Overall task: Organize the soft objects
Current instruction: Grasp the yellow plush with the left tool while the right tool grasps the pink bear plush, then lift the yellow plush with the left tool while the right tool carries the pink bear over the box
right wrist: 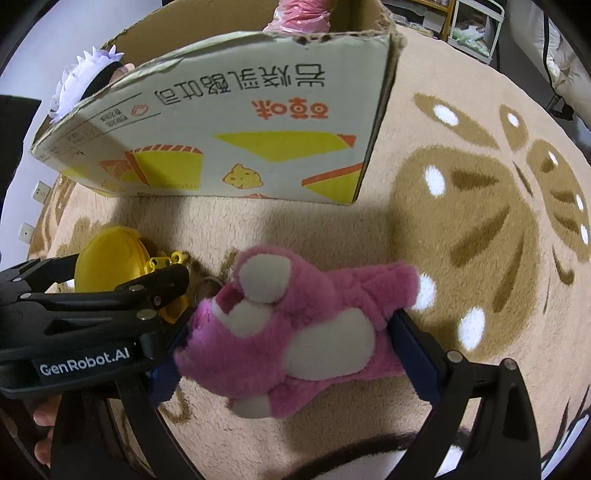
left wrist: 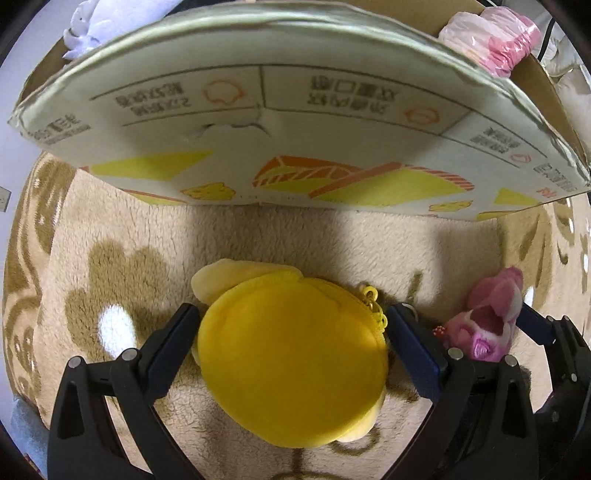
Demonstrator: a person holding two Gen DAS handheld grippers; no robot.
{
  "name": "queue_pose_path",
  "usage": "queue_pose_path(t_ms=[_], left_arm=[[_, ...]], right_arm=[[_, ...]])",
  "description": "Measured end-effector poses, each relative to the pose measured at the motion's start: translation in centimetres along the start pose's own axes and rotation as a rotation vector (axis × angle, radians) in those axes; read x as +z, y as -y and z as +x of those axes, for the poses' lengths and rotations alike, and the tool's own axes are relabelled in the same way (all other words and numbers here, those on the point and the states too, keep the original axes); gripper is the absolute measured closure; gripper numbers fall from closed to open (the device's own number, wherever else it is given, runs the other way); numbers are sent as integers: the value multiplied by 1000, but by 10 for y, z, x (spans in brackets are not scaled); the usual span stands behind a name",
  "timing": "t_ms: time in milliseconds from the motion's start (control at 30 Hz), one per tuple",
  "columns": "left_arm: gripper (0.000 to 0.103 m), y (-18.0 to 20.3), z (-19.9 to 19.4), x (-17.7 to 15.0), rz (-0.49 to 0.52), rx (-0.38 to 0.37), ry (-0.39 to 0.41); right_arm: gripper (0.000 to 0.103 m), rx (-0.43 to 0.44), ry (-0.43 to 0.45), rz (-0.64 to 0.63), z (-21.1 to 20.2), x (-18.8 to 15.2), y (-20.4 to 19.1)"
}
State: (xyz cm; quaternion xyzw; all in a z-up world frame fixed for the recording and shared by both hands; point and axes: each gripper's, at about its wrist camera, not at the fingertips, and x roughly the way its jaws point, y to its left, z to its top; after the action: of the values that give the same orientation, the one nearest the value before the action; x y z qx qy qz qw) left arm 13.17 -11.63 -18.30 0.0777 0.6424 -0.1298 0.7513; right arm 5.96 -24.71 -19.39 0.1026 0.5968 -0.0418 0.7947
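A yellow plush pouch (left wrist: 291, 354) with a yellow chain lies on the beige carpet between the fingers of my left gripper (left wrist: 291, 332), which close on its sides. It also shows in the right wrist view (right wrist: 110, 254). A pink plush bear (right wrist: 295, 332) lies between the fingers of my right gripper (right wrist: 291, 332), which press its sides. The bear also shows at the right of the left wrist view (left wrist: 487, 317). The left gripper (right wrist: 122, 291) sits just left of the bear.
An open cardboard box (left wrist: 295, 122) with yellow and orange print stands just ahead on the carpet (right wrist: 480, 258). Inside it sit a pink wrapped bundle (left wrist: 495, 33) and a pale purple soft item (left wrist: 85, 26). Shelves and furniture stand far right.
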Motion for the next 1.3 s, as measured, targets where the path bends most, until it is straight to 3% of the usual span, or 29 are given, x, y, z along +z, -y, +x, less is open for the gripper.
queue_pose_path(t_ms=[200, 433, 633, 1033, 1300], left_arm=[[13, 7, 8, -1, 3, 33, -19], [23, -1, 1, -11, -16, 15, -9], [26, -11, -11, -21, -43, 5, 9], [26, -31, -35, -37, -76, 64, 91], [26, -41, -61, -52, -81, 106, 137]], right_arm=[[5, -22, -2, -21, 0, -1, -14], [6, -8, 3, -2, -3, 0, -12], [7, 16, 19, 29, -10, -1, 0], [8, 29, 44, 57, -25, -3, 13], [9, 44, 124, 92, -60, -7, 19]])
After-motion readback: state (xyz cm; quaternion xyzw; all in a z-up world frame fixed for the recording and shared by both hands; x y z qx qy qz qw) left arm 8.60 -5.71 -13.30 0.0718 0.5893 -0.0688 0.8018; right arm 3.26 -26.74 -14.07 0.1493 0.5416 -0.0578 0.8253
